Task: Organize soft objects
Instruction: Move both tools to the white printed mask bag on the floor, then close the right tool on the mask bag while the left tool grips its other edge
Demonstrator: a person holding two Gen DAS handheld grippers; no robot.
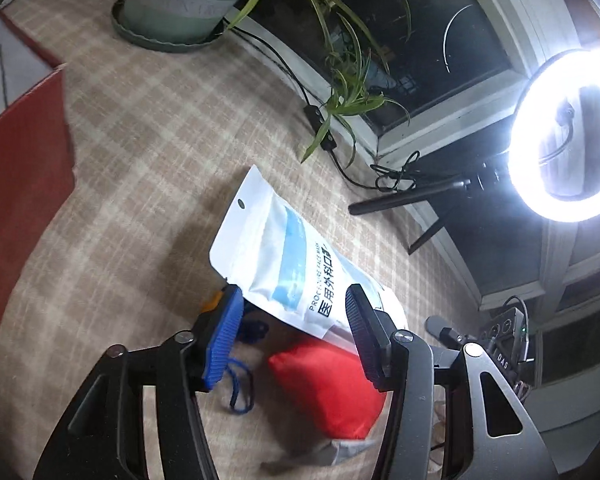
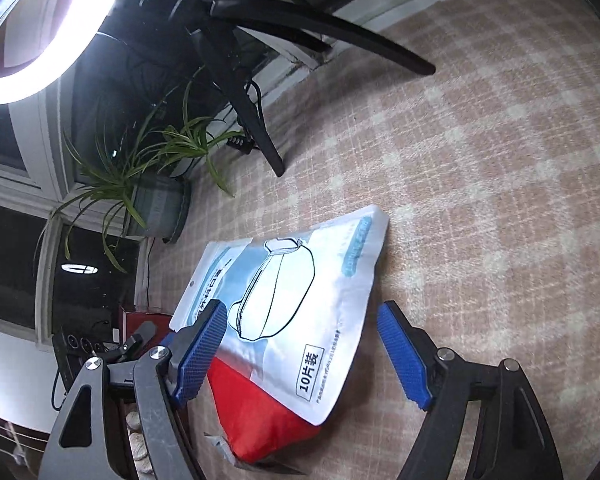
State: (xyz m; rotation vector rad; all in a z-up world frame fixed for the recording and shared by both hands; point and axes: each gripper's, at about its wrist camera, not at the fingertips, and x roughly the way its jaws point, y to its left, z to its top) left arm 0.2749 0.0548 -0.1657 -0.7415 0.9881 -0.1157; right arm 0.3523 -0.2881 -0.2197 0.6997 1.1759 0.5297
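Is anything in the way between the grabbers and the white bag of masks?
No, nothing visible is. The left gripper and right gripper are both open, with the mask bag showing straight between their fingers. The bag lies partly on top of a red pouch on the checked cloth.

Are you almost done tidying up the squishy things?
Partly. The face mask pack already lies on the red pouch, stacked. Nothing is in hand: the left claw and right claw are both open. A blue cord still lies loose.
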